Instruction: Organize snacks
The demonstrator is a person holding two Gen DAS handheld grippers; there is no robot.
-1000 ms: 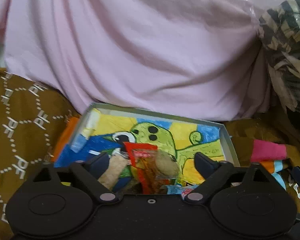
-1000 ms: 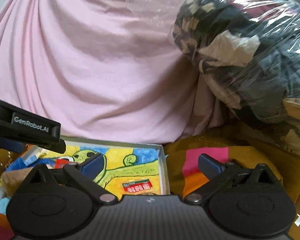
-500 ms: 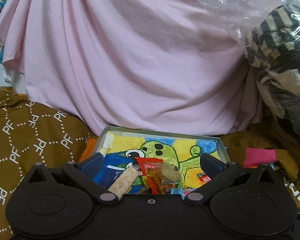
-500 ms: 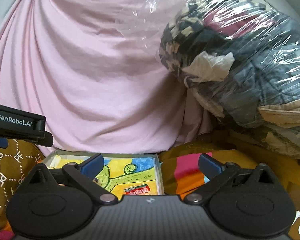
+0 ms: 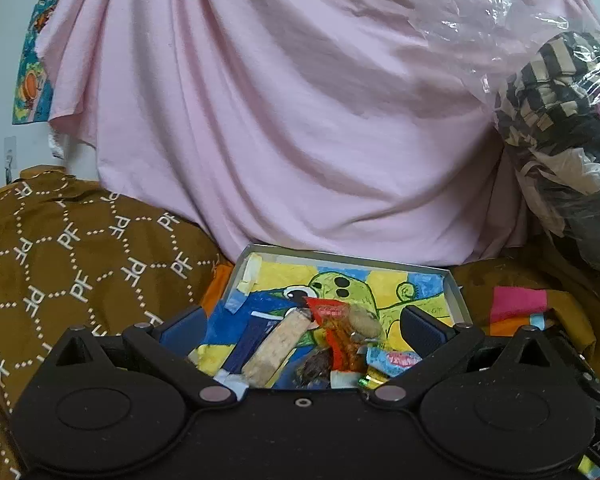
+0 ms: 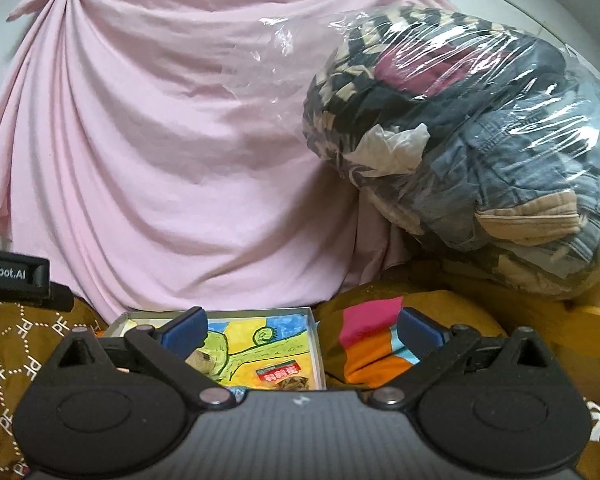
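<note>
I see my left gripper wide open with nothing between its fingers, and my right gripper open and empty too. The snacks lie in a pile inside the shallow box with the green cartoon drawing, on the brown blanket.

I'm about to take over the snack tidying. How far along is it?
Done: several wrapped snacks, including a pale bar and a red packet, already lie in the shallow box with the green cartoon lining. A small red packet lies by its right wall. In hand: nothing; the left gripper and right gripper are both open and empty. Left: no loose snacks show outside the box, so it looks nearly finished.
</note>
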